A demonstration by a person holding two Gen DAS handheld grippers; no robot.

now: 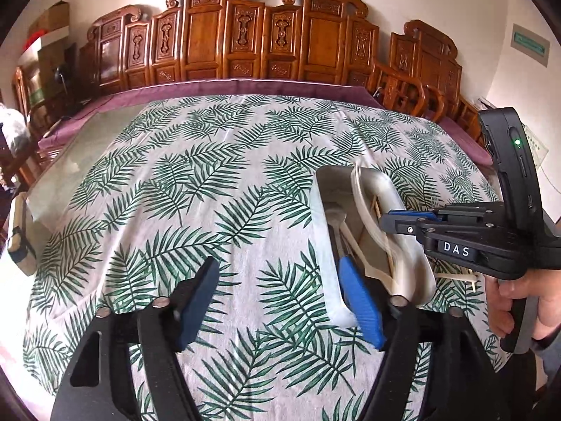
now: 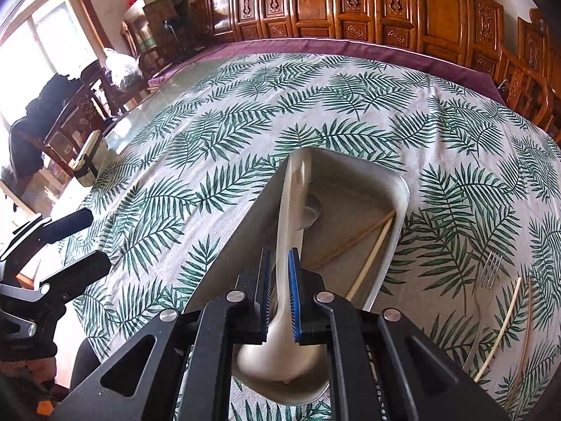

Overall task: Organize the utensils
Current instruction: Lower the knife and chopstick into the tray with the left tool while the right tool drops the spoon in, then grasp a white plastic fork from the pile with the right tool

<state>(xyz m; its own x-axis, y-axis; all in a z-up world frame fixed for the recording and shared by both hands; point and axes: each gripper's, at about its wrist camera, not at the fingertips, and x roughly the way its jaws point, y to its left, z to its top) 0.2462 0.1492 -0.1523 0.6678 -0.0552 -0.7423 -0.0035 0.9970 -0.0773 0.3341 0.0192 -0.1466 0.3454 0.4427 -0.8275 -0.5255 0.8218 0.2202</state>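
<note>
A white oblong tray (image 2: 396,189) lies on the leaf-print tablecloth; it also shows in the left wrist view (image 1: 324,245). In it lie a metal spoon (image 2: 310,212) and chopsticks (image 2: 371,256). My right gripper (image 2: 279,298) is shut on a white ceramic spoon (image 2: 291,210) and holds it over the tray, bowl end toward the camera. In the left wrist view the right gripper (image 1: 385,219) reaches over the tray with the white spoon (image 1: 368,217). My left gripper (image 1: 280,301) is open and empty, its right finger beside the tray's near left rim.
A metal fork (image 2: 489,273), a pale chopstick (image 2: 501,326) and a brown chopstick (image 2: 524,343) lie on the cloth right of the tray. A small boxy object (image 2: 87,158) stands at the table's left edge. Carved wooden chairs line the far side.
</note>
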